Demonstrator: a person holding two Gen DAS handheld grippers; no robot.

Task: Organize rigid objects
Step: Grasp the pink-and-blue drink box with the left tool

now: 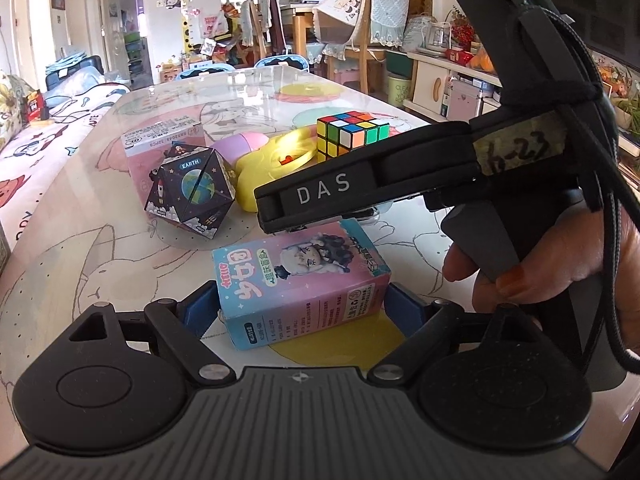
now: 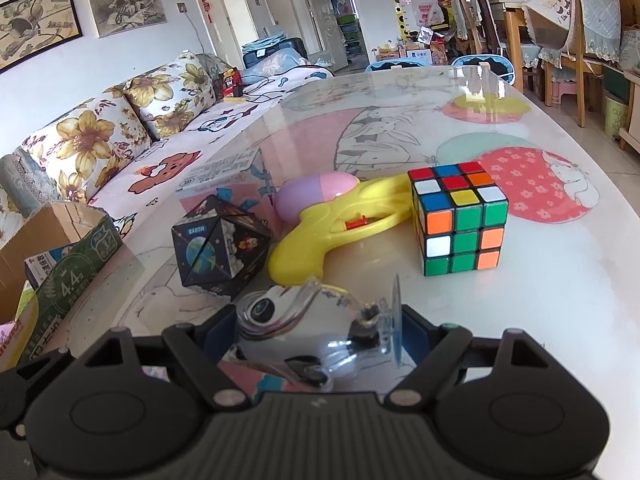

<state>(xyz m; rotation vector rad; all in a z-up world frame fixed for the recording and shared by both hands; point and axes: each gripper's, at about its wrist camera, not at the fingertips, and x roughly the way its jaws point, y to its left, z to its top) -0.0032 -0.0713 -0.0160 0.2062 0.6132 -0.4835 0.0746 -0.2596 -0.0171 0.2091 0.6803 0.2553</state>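
Seemingly the sorting is only partly done: most of the toys lie loose on the glossy cartoon-printed table. A scrambled plastic puzzle cube stands at the right, just beside the barrel of a yellow plastic water pistol with a pink tank. A dark folding cube printed with an Earth picture sits to the left of the pistol, in front of a pale pink carton. At the near left edge an open cardboard box with green print already shows a packet inside, so it may be the collecting place, though I cannot be sure.

The left gripper has its blue pads set close against both sides of a pink-and-blue cardboard blind-box carton, apparently clamping it at the table surface. The right gripper is closed on a clear plastic blister pack holding a small grey figure, near the pistol's grip.
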